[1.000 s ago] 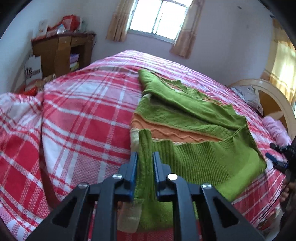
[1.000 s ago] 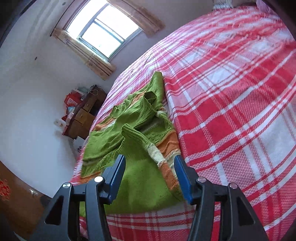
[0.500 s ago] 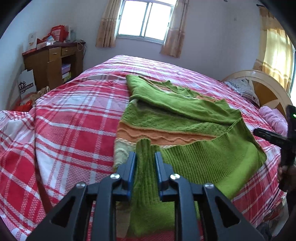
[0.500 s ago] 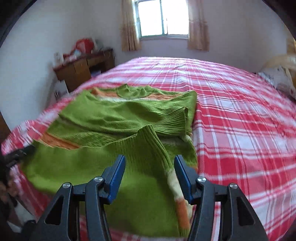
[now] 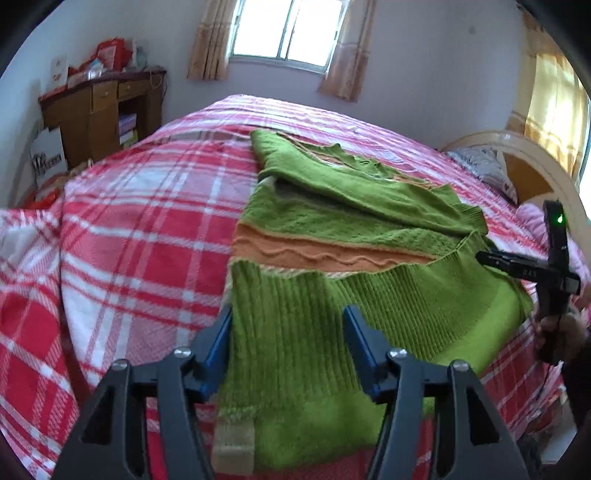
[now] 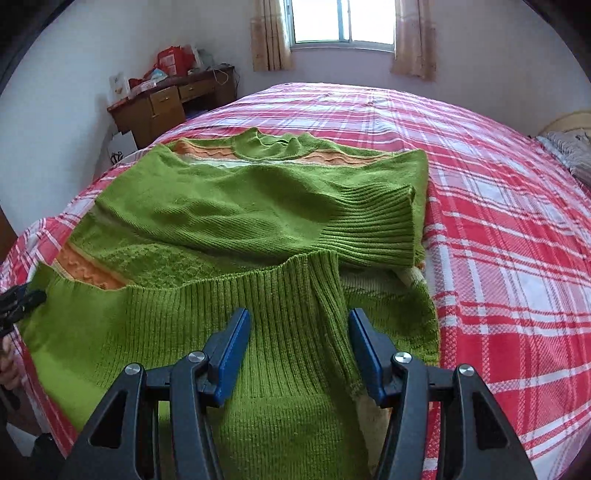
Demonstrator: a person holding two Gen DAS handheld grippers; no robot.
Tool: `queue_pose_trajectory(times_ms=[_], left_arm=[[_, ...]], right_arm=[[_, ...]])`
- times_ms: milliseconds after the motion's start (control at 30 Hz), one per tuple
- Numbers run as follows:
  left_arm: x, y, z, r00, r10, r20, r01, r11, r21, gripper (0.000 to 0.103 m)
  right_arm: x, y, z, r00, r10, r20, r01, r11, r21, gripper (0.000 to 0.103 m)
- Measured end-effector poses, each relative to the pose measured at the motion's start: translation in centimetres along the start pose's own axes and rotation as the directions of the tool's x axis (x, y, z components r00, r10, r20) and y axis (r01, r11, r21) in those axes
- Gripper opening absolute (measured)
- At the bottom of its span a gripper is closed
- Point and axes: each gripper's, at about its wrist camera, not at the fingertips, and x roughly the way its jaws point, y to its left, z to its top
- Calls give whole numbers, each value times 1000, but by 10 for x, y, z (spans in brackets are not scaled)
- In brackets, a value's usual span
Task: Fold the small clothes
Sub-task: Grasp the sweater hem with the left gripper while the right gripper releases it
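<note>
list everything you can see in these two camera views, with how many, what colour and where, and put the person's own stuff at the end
sweater: one, green with orange and cream bands, partly folded on the bed, hem turned up
bedspread: one, red and white plaid, covering the bed
desk: one, brown wood, far left against the wall, cluttered on top
window: one, bright, back wall
curtains: tan, either side of that window
headboard: one, pale wood, far right
pillow: one, grey patterned, by the headboard
left gripper: black with blue pads, jaws opening, straddling the sweater's left edge
right gripper: black with blue pads, jaws apart over the hem
</note>
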Motion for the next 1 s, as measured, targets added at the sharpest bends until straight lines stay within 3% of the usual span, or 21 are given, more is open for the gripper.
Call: queue_pose_trajectory(times_ms=[67,133,167,200,233,267,467,600,700,833,933,1000], left_arm=[[-1,0,-3,1000,-2,-4,2,1000,4,59],[-1,-1,-4,1000,12,2,-12,1000,17,50],[-1,-1,-4,1000,22,8,-22,1000,11,39],[-2,2,-3,1000,21,15,-21,1000,-3,19],[-2,5,-1,1000,3,21,-3,1000,-22,8],[-3,8,0,999,-22,26,23,999,-43,6],[0,-7,-6,999,47,23,-47,998,35,8],[3,0,-3,999,31,13,-31,1000,-6,11],[4,2,-3,1000,14,25,-14,1000,-27,11],[4,-5,-4,998,56,21,-56,998,4,8],[1,-4,-1,998,69,9,-69,997,-16,6],[-4,-2,1,998,62,18,-61,997,-42,6]], right_arm=[[-2,2,-2,1000,2,-1,-2,1000,-15,55],[-3,3,-3,1000,-16,0,16,1000,-18,43],[-5,1,-4,1000,-18,5,18,1000,-7,37],[-5,-1,-4,1000,-20,8,20,1000,7,33],[-6,-4,-4,1000,-23,12,23,999,24,27],[-7,-7,-5,1000,-24,15,23,999,41,23],[-8,-7,-10,999,-31,26,29,997,74,22],[-5,-6,-5,1000,-24,11,24,998,50,22],[2,-9,-1,1000,-2,9,2,999,47,29],[1,-10,0,1000,-3,9,2,997,81,28],[-11,-1,-5,999,-29,32,27,998,63,10],[-27,7,-8,996,-44,73,40,998,44,10]])
